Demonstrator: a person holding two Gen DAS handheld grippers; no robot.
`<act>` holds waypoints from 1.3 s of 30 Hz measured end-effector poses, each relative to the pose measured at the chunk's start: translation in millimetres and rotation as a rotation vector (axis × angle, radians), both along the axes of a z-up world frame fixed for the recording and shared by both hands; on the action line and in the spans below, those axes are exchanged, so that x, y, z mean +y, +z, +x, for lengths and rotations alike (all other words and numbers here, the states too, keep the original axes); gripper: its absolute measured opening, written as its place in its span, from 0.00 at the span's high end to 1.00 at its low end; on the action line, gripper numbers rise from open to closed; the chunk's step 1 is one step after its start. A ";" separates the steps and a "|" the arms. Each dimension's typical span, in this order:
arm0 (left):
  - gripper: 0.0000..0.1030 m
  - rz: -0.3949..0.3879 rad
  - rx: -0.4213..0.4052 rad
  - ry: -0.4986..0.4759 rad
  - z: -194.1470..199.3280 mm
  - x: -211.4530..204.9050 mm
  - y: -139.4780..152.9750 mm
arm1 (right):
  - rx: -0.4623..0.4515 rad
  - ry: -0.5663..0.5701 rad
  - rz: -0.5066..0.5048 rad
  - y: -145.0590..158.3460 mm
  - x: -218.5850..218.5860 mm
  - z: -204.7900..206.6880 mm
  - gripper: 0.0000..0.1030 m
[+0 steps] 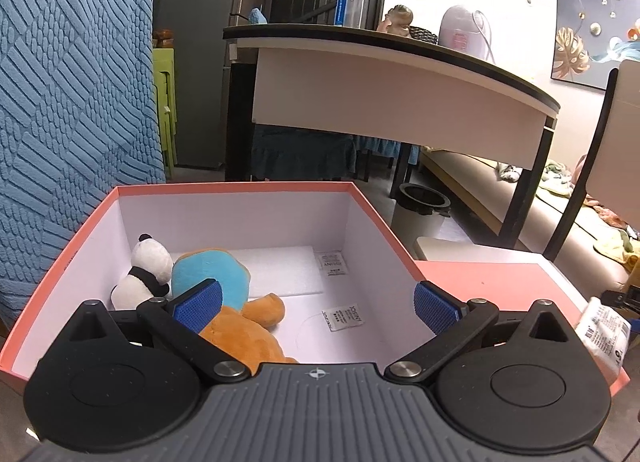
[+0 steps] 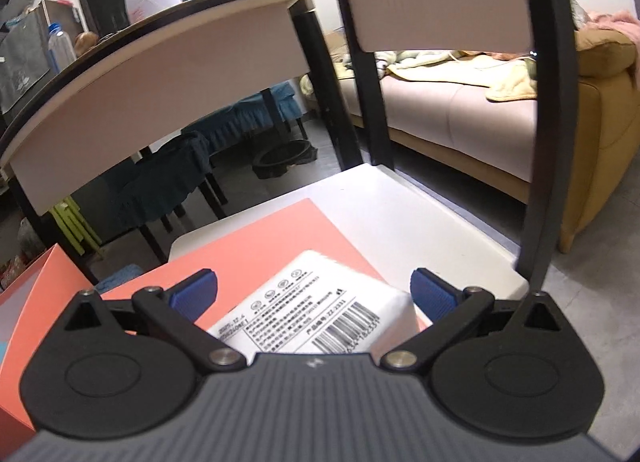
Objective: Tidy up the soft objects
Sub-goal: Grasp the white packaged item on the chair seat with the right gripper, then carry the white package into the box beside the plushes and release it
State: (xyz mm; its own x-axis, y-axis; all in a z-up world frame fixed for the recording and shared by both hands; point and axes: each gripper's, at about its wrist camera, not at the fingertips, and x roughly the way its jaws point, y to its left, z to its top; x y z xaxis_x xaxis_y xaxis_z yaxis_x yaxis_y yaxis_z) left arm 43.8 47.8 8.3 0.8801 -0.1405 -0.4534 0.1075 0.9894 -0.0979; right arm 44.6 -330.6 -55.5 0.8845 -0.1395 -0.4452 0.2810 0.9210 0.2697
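A salmon-pink box [image 1: 64, 262] with a white inside stands open below my left gripper [image 1: 316, 304]. In its left part lie a panda plush [image 1: 146, 266], a teal round plush [image 1: 210, 266] and an orange plush [image 1: 244, 326]. The left gripper hovers over the box's near side, open, with nothing between its fingers. My right gripper [image 2: 315, 294] is open around a white soft packet [image 2: 320, 310] with a barcode, which lies on the salmon lid [image 2: 260, 246]. The packet [image 1: 604, 336] also shows at the right edge of the left wrist view.
Two small white sachets [image 1: 348, 318] and a foam sheet [image 1: 288, 270] lie on the box floor. The lid rests on a white chair seat [image 2: 420, 222] with a black-framed back [image 2: 552, 102]. Beyond are a table [image 1: 400, 74], a bin [image 1: 420, 206], a sofa [image 2: 480, 110] and a blue textured cover [image 1: 72, 82].
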 end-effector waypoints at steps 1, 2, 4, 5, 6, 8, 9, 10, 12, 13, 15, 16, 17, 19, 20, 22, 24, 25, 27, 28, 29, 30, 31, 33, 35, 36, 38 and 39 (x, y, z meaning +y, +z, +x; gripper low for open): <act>0.00 0.003 0.000 -0.001 -0.1 0.1 -0.2 | 0.005 0.012 0.002 -1.4 0.7 3.9 0.00; 0.00 0.005 0.001 -0.002 -0.1 0.2 -0.5 | 0.009 0.024 0.004 -2.9 1.3 7.8 0.00; 0.00 0.006 0.005 -0.002 0.2 0.9 -1.1 | 0.018 0.048 0.008 -5.8 2.7 15.5 0.00; 0.00 0.004 0.008 -0.001 0.4 1.3 -1.4 | 0.023 0.060 0.010 -7.2 3.3 19.4 0.00; 0.00 0.003 0.010 -0.001 0.6 1.8 -1.7 | 0.027 0.071 0.012 -8.6 4.0 23.3 0.00; 0.00 -0.001 0.016 0.001 1.2 3.0 -2.1 | 0.036 0.095 0.016 -11.5 5.4 31.1 0.00; 0.00 -0.003 0.018 0.002 2.0 4.0 -2.2 | 0.041 0.107 0.017 -13.0 6.0 34.9 0.00; 0.00 -0.005 0.020 0.003 2.5 4.7 -2.2 | 0.046 0.119 0.019 -14.4 6.7 38.8 0.00; 0.00 -0.008 0.022 0.004 3.1 5.5 -2.4 | 0.052 0.146 0.029 -13.8 11.8 47.5 0.00; 0.00 -0.008 0.022 0.004 3.3 5.5 -2.5 | 0.050 0.165 0.042 -10.9 16.0 52.3 0.00; 0.00 -0.008 0.023 0.001 3.5 5.4 -2.6 | 0.040 0.203 0.055 -8.4 17.6 59.9 0.00; 0.00 -0.006 0.023 -0.001 3.8 5.5 -2.7 | 0.038 0.216 0.047 -6.9 18.9 62.2 0.00; 0.00 -0.002 0.022 -0.004 3.9 5.5 -2.7 | 0.038 0.209 0.030 -4.9 20.5 62.5 0.00; 0.00 0.006 0.018 -0.006 3.2 4.8 -2.7 | 0.044 0.169 -0.008 -0.8 23.9 60.5 0.00; 0.00 0.008 0.016 -0.006 3.0 4.6 -2.2 | 0.055 0.148 -0.020 0.7 25.3 58.9 0.00; 0.00 0.013 0.011 -0.005 2.7 4.4 -1.3 | 0.085 0.122 -0.013 1.5 27.8 54.8 0.00; 0.00 0.013 0.004 -0.007 1.7 3.3 0.3 | 0.128 0.112 0.012 -2.7 28.3 51.0 0.00; 0.00 0.012 0.000 -0.008 1.1 2.6 1.2 | 0.155 0.114 0.021 -6.6 28.0 50.4 0.00; 0.00 0.010 -0.009 -0.010 -0.1 1.2 3.2 | 0.181 0.132 0.031 -8.3 33.9 50.9 0.00; 0.00 0.010 -0.013 -0.012 -0.8 0.1 4.0 | 0.182 0.147 0.026 -8.3 36.9 52.3 0.00; 0.00 0.012 -0.017 -0.014 -1.7 -1.4 4.4 | 0.184 0.163 0.020 -8.2 39.9 53.7 0.00; 0.00 0.015 -0.019 -0.017 -2.4 -2.8 4.4 | 0.183 0.178 0.006 -7.9 42.8 55.8 0.00; 0.00 0.019 -0.020 -0.019 -2.8 -4.0 4.1 | 0.181 0.193 -0.017 -7.5 45.5 58.4 0.00; 0.00 0.028 -0.016 -0.022 -2.7 -6.4 2.9 | 0.187 0.244 -0.058 -6.5 49.9 65.1 0.00; 0.00 0.037 -0.010 -0.021 -2.1 -8.0 1.5 | 0.209 0.317 -0.103 -5.7 54.1 72.2 0.00; 0.00 0.040 -0.007 -0.020 -1.4 -8.1 0.7 | 0.217 0.348 -0.122 -5.6 57.6 72.5 0.00; 0.00 0.044 -0.002 -0.017 0.2 -7.4 -0.6 | 0.225 0.391 -0.147 -5.5 64.7 69.5 0.00; 0.00 0.043 -0.001 -0.014 1.1 -6.8 -0.6 | 0.228 0.393 -0.147 -4.9 64.8 70.5 0.00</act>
